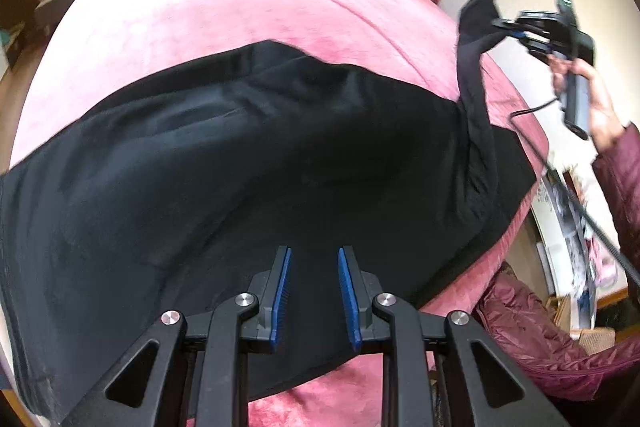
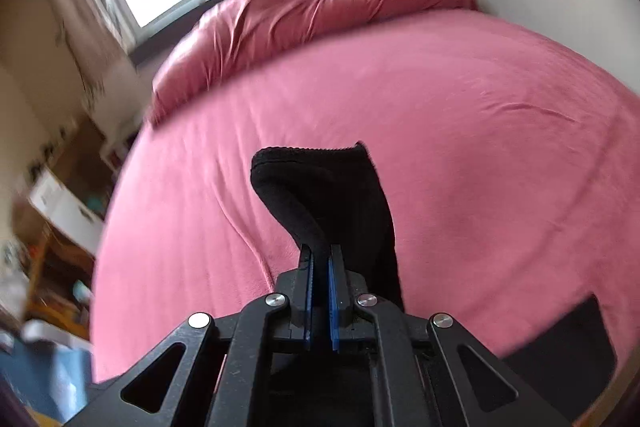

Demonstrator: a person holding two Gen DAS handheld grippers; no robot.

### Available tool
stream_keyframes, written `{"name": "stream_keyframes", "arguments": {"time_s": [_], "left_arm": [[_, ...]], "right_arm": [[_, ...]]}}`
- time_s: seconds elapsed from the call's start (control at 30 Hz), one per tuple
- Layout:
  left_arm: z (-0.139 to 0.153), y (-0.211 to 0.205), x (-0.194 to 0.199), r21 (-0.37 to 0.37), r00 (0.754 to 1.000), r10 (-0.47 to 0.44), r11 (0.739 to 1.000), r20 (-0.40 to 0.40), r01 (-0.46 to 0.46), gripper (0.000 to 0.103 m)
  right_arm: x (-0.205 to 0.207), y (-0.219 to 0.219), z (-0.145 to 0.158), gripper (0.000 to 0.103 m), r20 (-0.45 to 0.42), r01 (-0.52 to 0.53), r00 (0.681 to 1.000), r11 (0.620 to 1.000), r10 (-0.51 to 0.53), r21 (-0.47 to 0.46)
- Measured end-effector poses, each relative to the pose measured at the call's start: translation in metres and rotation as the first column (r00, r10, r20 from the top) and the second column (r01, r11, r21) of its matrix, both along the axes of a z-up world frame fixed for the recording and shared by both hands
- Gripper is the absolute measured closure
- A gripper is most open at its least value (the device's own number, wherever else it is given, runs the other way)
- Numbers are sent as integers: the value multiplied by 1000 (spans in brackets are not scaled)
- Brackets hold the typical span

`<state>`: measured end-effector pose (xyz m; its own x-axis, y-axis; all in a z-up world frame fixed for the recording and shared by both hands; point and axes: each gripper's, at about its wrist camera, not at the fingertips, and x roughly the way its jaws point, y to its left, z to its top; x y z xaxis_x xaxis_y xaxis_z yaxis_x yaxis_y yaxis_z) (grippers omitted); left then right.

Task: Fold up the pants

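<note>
Pants (image 1: 248, 163): black, spread across the pink bed (image 1: 224, 11), 1 end lifted off it at the right.
Right tongs (image 2: 320, 259): clamped on the raised black hem, fabric standing up between the blue pads (image 2: 333, 303).
Right hand (image 1: 588, 95): up at the bed's right edge, gripping the handle, maroon sleeve (image 1: 620, 167) below.
Left tongs (image 1: 314, 255): narrow gap, nothing between them, angled down over the pants' near edge.

Right gripper (image 2: 320, 255) clamped, left gripper (image 1: 314, 255) parted.
</note>
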<state>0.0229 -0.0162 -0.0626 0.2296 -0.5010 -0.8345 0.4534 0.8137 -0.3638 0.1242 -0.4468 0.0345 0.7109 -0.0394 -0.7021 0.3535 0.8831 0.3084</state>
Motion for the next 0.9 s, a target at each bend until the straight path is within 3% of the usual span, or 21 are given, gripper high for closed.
{"name": "stream_keyframes", "arguments": {"time_s": [0.13,0.27,0.43,0.67,0.8,0.9], "left_arm": [[6,-27,-9,23,995,-95,995,33,94,77],[10,-51,-17,27,983,-179,984,41,178,76],[6,-82,-28,61,964,-263,964,41,261,76],[-9,-112,-38,104,940,-340,936,14,337,73],[-14,-125,-43,113,927,-373,923,21,369,71],[-16,-130,-45,116,920,-392,914,22,388,70]], "right_arm": [[-73,-33,26,97,91,79,992,995,-84,58],[-136,-68,19,97,106,170,978,980,-181,107],[-199,-116,-42,97,15,312,946,924,-323,221],[-246,-158,-138,97,-129,453,890,819,-437,352],[-247,-161,-156,93,-132,456,887,799,-442,392],[-243,-164,-153,91,-115,460,884,795,-454,395]]}}
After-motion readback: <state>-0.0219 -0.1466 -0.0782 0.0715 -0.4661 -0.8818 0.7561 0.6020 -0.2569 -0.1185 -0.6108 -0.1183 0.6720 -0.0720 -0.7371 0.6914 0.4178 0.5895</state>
